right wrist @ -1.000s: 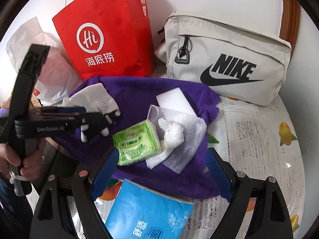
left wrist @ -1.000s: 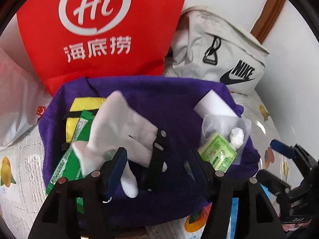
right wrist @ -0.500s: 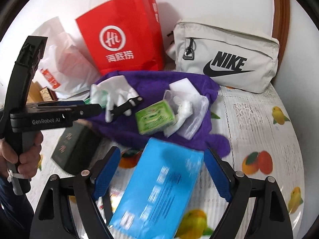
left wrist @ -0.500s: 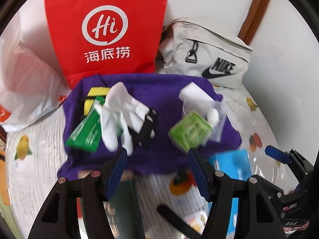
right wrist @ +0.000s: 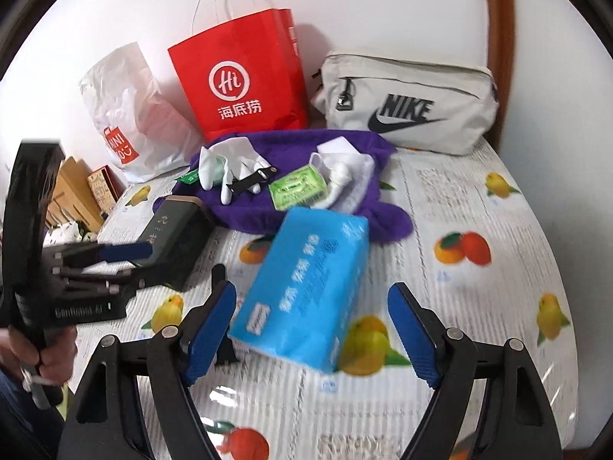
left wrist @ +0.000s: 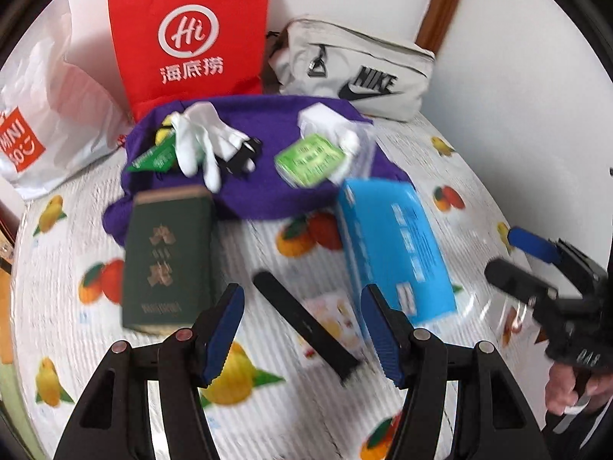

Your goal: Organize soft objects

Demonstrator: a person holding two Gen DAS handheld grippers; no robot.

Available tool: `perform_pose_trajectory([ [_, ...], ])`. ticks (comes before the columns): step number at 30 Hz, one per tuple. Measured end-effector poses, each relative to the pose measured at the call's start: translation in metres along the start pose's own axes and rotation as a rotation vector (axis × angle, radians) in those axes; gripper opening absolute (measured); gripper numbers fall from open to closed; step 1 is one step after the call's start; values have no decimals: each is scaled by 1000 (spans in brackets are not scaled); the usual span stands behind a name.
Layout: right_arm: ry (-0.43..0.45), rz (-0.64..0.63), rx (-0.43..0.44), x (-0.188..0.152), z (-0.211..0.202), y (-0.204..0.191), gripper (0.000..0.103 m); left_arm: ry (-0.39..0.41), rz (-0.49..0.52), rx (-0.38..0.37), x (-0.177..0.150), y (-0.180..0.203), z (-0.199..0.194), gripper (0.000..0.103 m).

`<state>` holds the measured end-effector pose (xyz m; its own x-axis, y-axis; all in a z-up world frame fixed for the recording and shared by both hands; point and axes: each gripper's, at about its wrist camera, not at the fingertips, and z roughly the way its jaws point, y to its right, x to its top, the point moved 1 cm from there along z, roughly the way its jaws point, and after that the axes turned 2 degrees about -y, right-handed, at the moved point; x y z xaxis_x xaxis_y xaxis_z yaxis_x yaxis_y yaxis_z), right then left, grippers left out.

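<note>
One purple towel [right wrist: 306, 207] lies at twelve o'clock from both tongs, carrying one white glove [right wrist: 230, 165], one green tissue pack [right wrist: 299, 186], one clear pouch [right wrist: 348, 176] and one green sachet [left wrist: 151, 159]. One blue tissue pack [right wrist: 306, 287] sits nearer, one dark green box [left wrist: 168, 257] at its nine o'clock, one black strip [left wrist: 302, 326] between them. Behind stand one red bag [right wrist: 245, 84], one white bag [right wrist: 126, 115] and one grey pouch [right wrist: 410, 103]. The table [right wrist: 479, 299] wears a fruit-print cover; white walls meet at a wooden trim. The left tongs [left wrist: 302, 337] gape half-wide and empty. The right tongs [right wrist: 312, 333] stand wide, closing slightly, above the blue pack's near end without pressing it.
</note>
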<state>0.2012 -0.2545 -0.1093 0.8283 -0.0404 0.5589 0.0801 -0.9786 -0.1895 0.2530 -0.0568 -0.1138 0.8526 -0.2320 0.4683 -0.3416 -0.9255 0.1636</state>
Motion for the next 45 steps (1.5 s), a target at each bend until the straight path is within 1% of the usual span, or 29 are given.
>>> perform_pose_trajectory([
  [4,7,6,-2,-18,-8,10,82,-16,7,-3,-22,12,10,61],
  [7,10,8,-9,-28,-11,18,82,-48,2,24,-35,16,26,61],
  [9,3,22,-7,-36,-10,25,82,-63,-19,22,-42,15,38,61],
  [11,-7,31,-9,-43,-8,31,82,-64,-44,2,-46,13,49,61],
  [13,-17,34,-16,-48,-7,35,82,-75,-57,4,-49,12,58,61],
  [18,-44,38,-19,-62,2,40,82,-80,-54,48,-55,10,74,61],
  [19,-50,44,-18,-63,4,42,82,-64,-41,60,-55,12,74,61],
  [20,-58,47,-18,-66,6,43,82,-56,-17,89,-55,15,75,61],
  [21,-63,48,-20,-68,8,43,82,-59,-4,105,-56,16,77,61],
  [23,-69,47,-23,-69,10,42,82,-53,9,121,-58,19,76,60],
  [25,-67,44,-18,-69,10,38,82,-47,22,115,-61,19,74,50],
  [28,-67,30,-15,-69,10,31,82,-44,46,102,-69,19,67,40],
  [31,-66,11,2,-71,10,21,82,-40,57,63,-82,15,57,33],
  [33,-68,-2,8,-74,12,14,82,-43,50,34,-94,10,48,30],
  [34,-70,-5,13,-75,12,11,82,-44,51,31,-97,9,46,28],
  [36,-78,-16,25,-78,14,5,82,-47,58,35,-109,4,38,26],
  [40,-88,-40,40,-84,16,-7,82,-55,35,47,-123,-9,23,25],
  [43,-90,-51,50,-87,16,-13,82,-39,20,51,-123,-13,19,25],
  [44,-91,-54,51,-87,16,-15,82,-30,15,38,-121,-13,19,25],
  [45,-92,-58,52,-88,16,-16,82,-26,11,22,-118,-12,19,29],
])
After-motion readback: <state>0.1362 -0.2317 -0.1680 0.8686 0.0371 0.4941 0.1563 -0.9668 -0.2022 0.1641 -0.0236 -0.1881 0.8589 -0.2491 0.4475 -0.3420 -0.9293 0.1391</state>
